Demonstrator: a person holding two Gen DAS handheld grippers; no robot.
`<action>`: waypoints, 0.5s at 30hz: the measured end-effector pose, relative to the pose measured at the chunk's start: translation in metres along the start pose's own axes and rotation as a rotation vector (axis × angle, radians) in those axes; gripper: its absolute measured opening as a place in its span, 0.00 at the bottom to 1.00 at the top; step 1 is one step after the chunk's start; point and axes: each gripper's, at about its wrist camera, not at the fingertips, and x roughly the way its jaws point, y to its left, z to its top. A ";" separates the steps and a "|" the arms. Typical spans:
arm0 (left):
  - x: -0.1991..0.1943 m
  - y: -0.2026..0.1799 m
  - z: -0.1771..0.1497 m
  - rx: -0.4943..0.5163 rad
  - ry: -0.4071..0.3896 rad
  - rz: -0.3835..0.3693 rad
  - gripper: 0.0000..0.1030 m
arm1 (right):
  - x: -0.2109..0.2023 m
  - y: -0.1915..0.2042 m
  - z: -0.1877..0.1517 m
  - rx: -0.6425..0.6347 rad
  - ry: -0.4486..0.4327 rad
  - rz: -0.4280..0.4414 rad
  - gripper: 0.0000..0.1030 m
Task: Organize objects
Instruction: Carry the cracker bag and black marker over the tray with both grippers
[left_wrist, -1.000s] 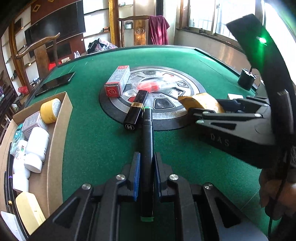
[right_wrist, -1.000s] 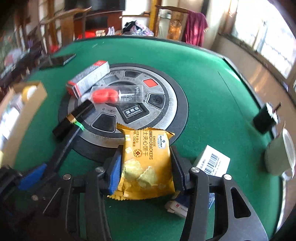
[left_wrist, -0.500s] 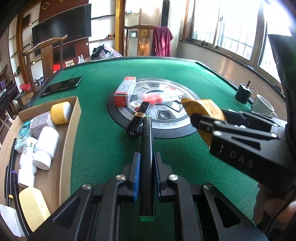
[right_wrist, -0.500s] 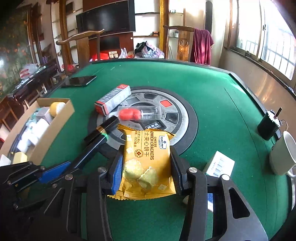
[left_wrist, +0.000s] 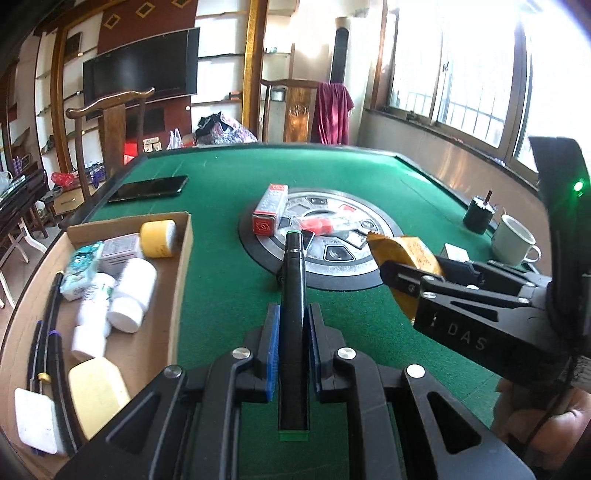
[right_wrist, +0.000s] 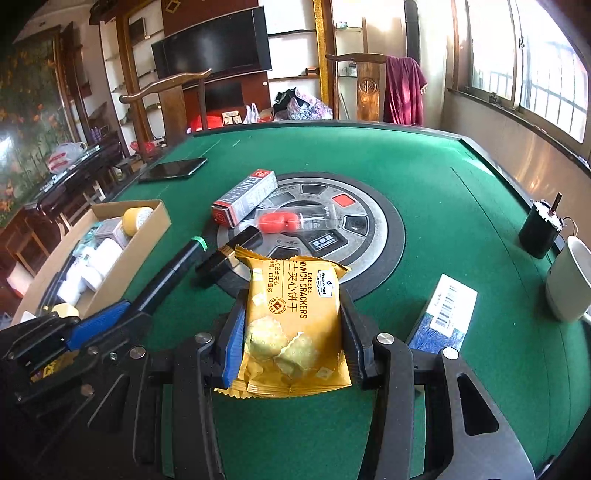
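My left gripper (left_wrist: 292, 314) is shut on a black pen with green ends (left_wrist: 293, 295), held above the green table; the pen also shows in the right wrist view (right_wrist: 173, 269). My right gripper (right_wrist: 291, 306) is shut on a yellow cheese cracker packet (right_wrist: 293, 325), held above the table; the packet also shows in the left wrist view (left_wrist: 410, 254). A cardboard box (left_wrist: 181, 266) with bottles, a yellow roll and packets lies at the left. A red-and-grey carton (right_wrist: 243, 197), a red-capped clear item (right_wrist: 291, 219) and a black lipstick tube (right_wrist: 229, 254) lie on the round centre panel (right_wrist: 373, 229).
A black phone (left_wrist: 147, 188) lies at the far left of the table. A white mug (right_wrist: 569, 284), a small black motor (right_wrist: 539, 229) and a barcode box (right_wrist: 443, 314) sit at the right. Chairs stand beyond the table's far edge.
Both grippers have lifted and pulled back from the centre panel, each keeping its hold. The pen tip has left the lipstick tube, and the box shows more fully at the left.
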 end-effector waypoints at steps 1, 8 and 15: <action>-0.004 0.003 0.000 -0.008 -0.007 -0.001 0.13 | -0.001 0.001 0.000 0.001 -0.001 0.007 0.43; -0.034 0.033 -0.001 -0.054 -0.044 0.006 0.13 | -0.007 0.020 -0.006 0.022 0.005 0.082 0.43; -0.068 0.077 0.000 -0.127 -0.109 0.045 0.13 | -0.018 0.070 -0.003 -0.047 -0.002 0.162 0.44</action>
